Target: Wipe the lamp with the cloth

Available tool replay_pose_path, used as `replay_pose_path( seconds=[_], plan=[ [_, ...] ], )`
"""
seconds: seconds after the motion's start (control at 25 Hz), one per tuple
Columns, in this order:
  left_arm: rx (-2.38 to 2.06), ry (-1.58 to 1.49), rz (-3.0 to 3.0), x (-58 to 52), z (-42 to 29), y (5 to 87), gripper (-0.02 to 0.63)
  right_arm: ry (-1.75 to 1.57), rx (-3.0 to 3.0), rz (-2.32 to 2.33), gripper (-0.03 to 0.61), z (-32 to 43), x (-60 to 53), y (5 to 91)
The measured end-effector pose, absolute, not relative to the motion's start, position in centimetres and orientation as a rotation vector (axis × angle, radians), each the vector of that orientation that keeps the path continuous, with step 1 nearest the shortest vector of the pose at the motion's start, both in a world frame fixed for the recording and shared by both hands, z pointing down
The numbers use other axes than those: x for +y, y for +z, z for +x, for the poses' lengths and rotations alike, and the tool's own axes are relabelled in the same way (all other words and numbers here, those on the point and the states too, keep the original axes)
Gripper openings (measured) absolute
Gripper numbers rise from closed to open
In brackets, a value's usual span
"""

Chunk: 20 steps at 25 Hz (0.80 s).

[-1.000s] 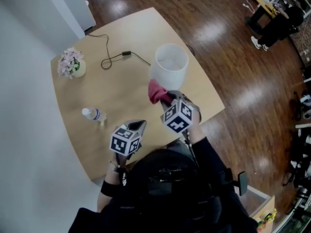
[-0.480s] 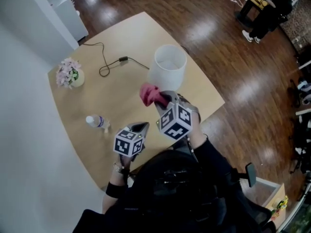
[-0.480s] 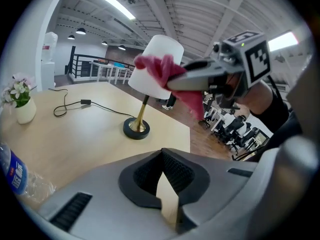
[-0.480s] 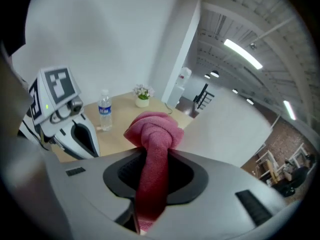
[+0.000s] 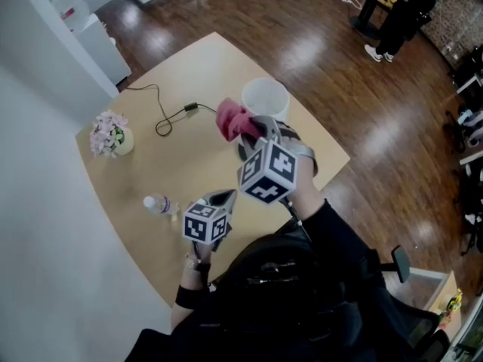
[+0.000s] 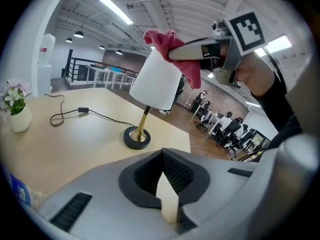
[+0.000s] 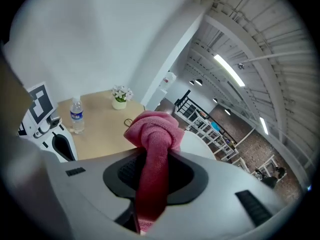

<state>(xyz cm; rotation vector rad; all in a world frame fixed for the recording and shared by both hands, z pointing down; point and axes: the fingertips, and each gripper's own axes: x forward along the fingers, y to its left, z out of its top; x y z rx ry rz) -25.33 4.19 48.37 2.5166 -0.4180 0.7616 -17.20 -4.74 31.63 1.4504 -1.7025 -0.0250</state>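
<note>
The lamp (image 5: 265,98) has a white shade (image 6: 156,81) on a brass stem with a dark round base (image 6: 137,138). It stands near the table's far right side. My right gripper (image 5: 249,130) is shut on a pink cloth (image 5: 232,118), whose bunched end sticks out past the jaws (image 7: 152,126). In the left gripper view the cloth (image 6: 167,41) is held up at the shade's top rim, on its near side. My left gripper (image 5: 224,196) hangs lower over the table's near part, jaws together with nothing between them (image 6: 161,156).
The lamp's black cable (image 5: 170,115) loops across the wooden table (image 5: 189,164) toward the far edge. A small vase of flowers (image 5: 110,134) stands at the left, and a water bottle (image 5: 158,204) left of my left gripper. The table edge and wood floor (image 5: 355,104) lie to the right.
My right gripper has risen with the pink cloth, from low beside the shade up to the shade's top. The left gripper has shifted only a little.
</note>
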Motion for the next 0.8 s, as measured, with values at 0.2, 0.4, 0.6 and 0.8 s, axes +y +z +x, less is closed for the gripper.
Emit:
replay_pose_path(
  seconds=[0.2, 0.4, 0.6, 0.8],
  plan=[
    [-0.423, 0.784, 2.508, 3.8, -26.0, 48.8, -0.005, 0.055, -1.718, 1.402, 0.104, -18.0, -4.5, 35.6],
    [-0.43, 0.827, 2.481, 4.1, -26.9, 49.8, -0.005, 0.144, -1.713, 1.34, 0.104, -18.3, -3.8, 40.7],
    [-0.442, 0.853, 2.454, 4.5, -27.7, 50.4, -0.005, 0.206, -1.733, 1.275, 0.104, -19.3, -3.4, 44.3],
    [-0.451, 0.87, 2.44, 4.8, -28.0, 51.2, -0.005, 0.237, -1.749, 1.225, 0.104, -20.0, -3.3, 46.8]
  ],
)
